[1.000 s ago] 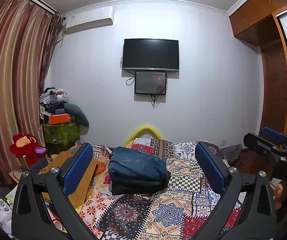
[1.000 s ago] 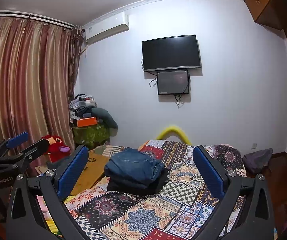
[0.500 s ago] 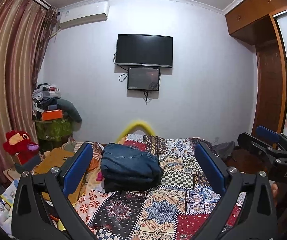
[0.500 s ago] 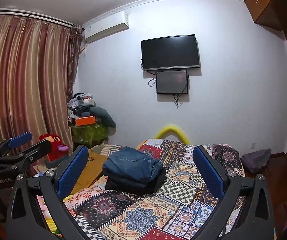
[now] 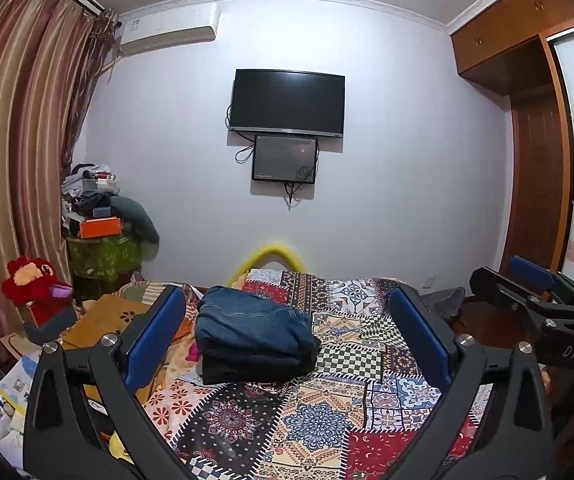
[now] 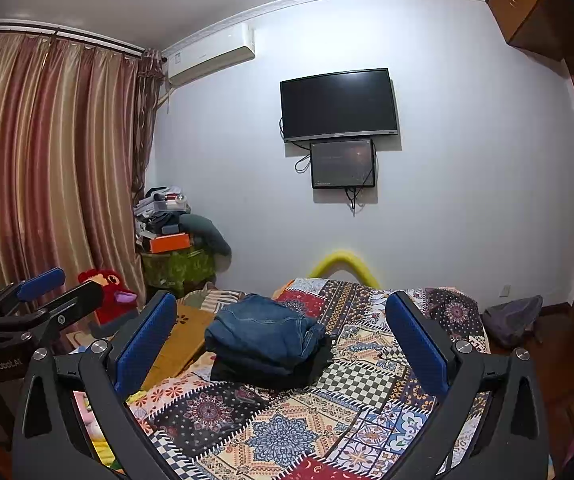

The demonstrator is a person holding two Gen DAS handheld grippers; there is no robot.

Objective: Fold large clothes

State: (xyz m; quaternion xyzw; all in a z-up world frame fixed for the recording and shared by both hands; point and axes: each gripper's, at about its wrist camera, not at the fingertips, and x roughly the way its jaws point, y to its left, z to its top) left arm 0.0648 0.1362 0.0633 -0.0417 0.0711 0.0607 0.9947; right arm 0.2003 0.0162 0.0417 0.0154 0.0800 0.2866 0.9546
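Observation:
Folded blue jeans [image 5: 253,326] lie stacked on a dark folded garment [image 5: 255,370] on the patchwork bedspread [image 5: 319,428], left of the bed's middle. My left gripper [image 5: 287,320] is open, held back from the stack and above the bed's near end, with nothing between its blue pads. In the right wrist view the same jeans [image 6: 265,330] rest on the dark garment [image 6: 275,374]. My right gripper [image 6: 281,322] is open too and empty, likewise short of the stack. Each gripper shows at the edge of the other's view: right gripper [image 5: 527,284], left gripper [image 6: 43,286].
A yellow bed rail [image 5: 273,252] arcs at the bed's far end, below a wall TV [image 5: 287,102]. Left of the bed stand a small yellow table [image 5: 107,316], a red plush toy [image 5: 33,284] and a cluttered green cabinet [image 5: 103,254]. A wooden wardrobe [image 5: 539,184] fills the right.
Both grippers stay open and empty. The left view has swung slightly, first shifting the scene left, then back and a little lower. The right view has hardly moved.

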